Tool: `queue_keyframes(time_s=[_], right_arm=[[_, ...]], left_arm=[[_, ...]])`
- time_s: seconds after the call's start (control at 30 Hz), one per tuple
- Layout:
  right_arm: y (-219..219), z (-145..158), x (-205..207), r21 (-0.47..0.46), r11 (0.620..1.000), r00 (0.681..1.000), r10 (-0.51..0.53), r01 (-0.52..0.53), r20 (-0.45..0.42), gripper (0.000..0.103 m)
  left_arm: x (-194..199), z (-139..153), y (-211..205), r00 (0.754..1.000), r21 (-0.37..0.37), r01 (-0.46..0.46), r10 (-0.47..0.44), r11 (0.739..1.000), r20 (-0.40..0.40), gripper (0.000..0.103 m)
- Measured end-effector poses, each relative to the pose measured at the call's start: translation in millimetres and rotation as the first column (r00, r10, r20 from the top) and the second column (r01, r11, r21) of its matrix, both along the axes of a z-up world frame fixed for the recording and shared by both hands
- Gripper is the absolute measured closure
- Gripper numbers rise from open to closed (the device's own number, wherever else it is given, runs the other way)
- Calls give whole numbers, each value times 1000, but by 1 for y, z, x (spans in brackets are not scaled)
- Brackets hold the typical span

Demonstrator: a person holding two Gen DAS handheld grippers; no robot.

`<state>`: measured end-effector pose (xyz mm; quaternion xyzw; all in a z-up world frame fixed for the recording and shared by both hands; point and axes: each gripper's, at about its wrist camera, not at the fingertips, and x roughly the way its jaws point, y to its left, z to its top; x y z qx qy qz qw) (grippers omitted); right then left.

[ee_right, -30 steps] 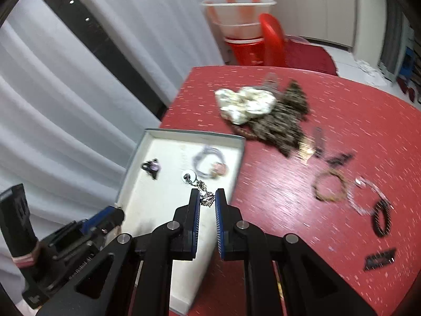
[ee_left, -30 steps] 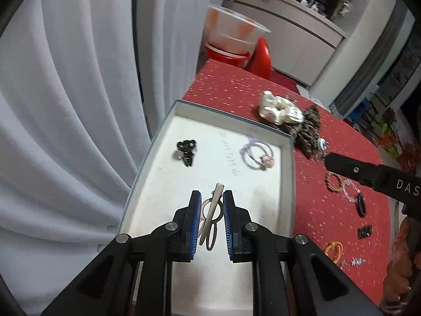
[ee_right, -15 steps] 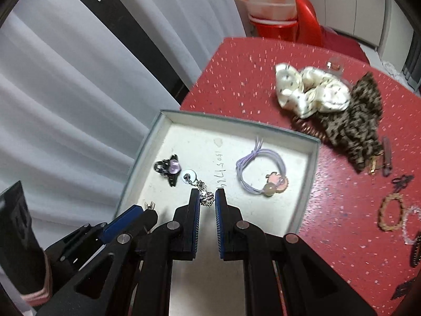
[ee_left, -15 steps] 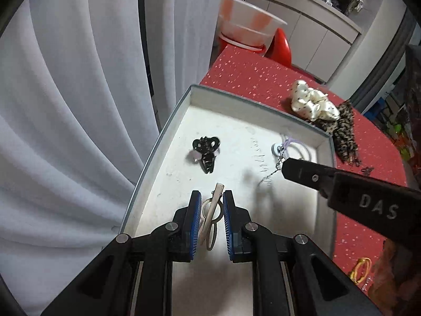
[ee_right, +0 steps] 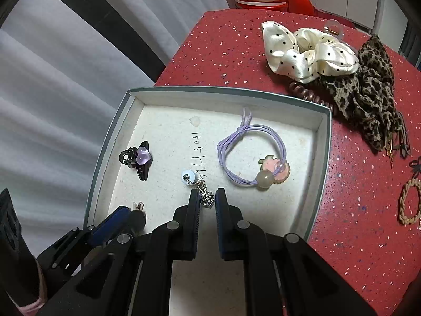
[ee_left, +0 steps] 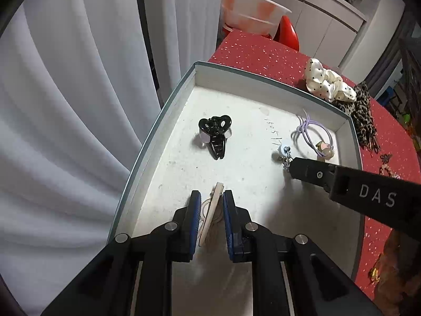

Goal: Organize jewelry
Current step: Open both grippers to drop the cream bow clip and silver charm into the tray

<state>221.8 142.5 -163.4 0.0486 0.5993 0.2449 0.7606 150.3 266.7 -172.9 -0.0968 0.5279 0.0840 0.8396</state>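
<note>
A shallow white box [ee_left: 168, 100] [ee_right: 110, 137] sits on the red table. My left gripper [ee_left: 210, 200] is shut on a beige hair clip [ee_left: 213, 208], low over the box's near floor. My right gripper [ee_right: 207, 197] is shut on a silver earring [ee_right: 204, 196] whose blue bead [ee_right: 188, 177] touches the box floor; the gripper also shows in the left wrist view [ee_left: 292, 167]. In the box lie a black claw clip with a purple heart [ee_right: 138, 159] [ee_left: 215, 134] and a purple hair tie with a pink charm [ee_right: 252, 155] [ee_left: 313, 137].
Beyond the box lie a cream dotted scrunchie [ee_right: 305, 50] [ee_left: 329, 81] and a leopard scrunchie [ee_right: 373, 84] [ee_left: 364, 115]. A beige braided bracelet [ee_right: 407, 202] and small dark clips lie at the right. White curtains [ee_left: 65, 105] hang left of the table edge.
Both grippers have come lower into the box. The earring's bead now rests on the box floor, and the hair clip is closer to the floor.
</note>
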Motion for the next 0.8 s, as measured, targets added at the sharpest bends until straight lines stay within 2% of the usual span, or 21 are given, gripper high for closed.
queue_keyframes(time_s=[0.17, 0.3, 0.33, 0.37, 0.4, 0.43, 0.47, 0.67, 0.8], right_arm=[[-1, -2, 4, 21, 1000, 1000, -6, 7, -28, 87], [-10, 2, 9, 33, 999, 999, -17, 18, -35, 73], [-13, 4, 9, 37, 999, 999, -19, 20, -36, 72], [-16, 6, 8, 44, 999, 999, -22, 24, -36, 71], [-19, 8, 6, 49, 998, 999, -25, 27, -35, 70], [-23, 11, 6, 54, 998, 999, -30, 32, -32, 69], [-28, 15, 5, 62, 997, 999, -36, 38, -27, 68], [-53, 34, -5, 88, 994, 998, -65, 66, -12, 64], [-66, 39, -15, 97, 992, 997, -76, 77, -13, 57]], left_arm=[[2, 0, -2, 1000, 11, 6, -6, 1000, -9, 84], [4, 1, -3, 1000, 16, 10, -9, 1000, -21, 84], [4, 1, -2, 1000, 12, 10, -9, 1000, -27, 70], [4, 2, -2, 1000, 15, 2, -1, 1000, -31, 34], [5, 3, -2, 1000, 25, -12, 13, 1000, -23, 22], [1, 8, -1, 999, 47, -38, 37, 998, 11, 18], [0, 11, -1, 999, 52, -46, 45, 998, 24, 18], [4, 13, -3, 999, 34, -26, 27, 999, -20, 18], [1, 19, -7, 999, 41, -20, 21, 999, -24, 18]])
